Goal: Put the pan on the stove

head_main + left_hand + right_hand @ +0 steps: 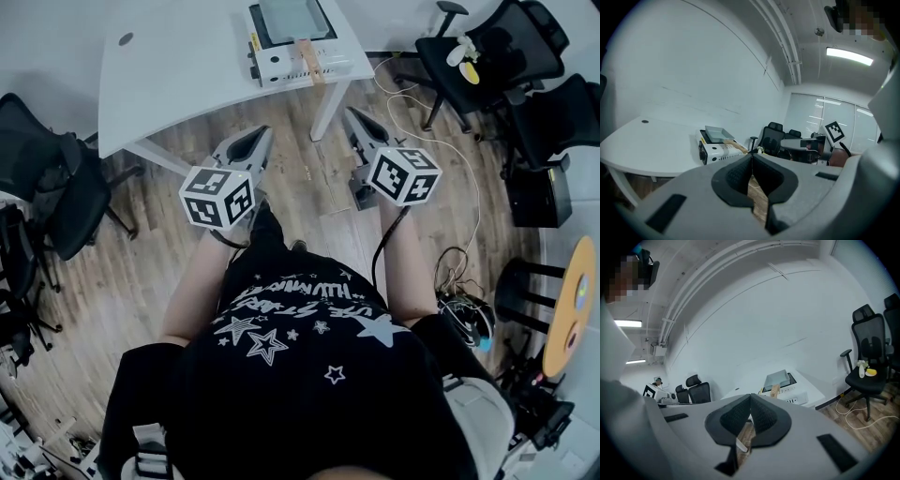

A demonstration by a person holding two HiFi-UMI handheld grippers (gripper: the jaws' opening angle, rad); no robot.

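Standing on the wooden floor (300,164) short of the white bench (169,66), the person holds both grippers out level, side by side. Left gripper (255,141): jaws pressed together, nothing between them. Right gripper (360,126): jaws likewise together and empty. The pan (289,19), grey and square with a wooden handle (311,60), sits on top of the white portable stove (281,66) near the bench's right end, with the handle lying over the stove's near side. Neither gripper touches pan or stove. A black office chair (487,56) at right carries a bottle and a yellow item on its seat.
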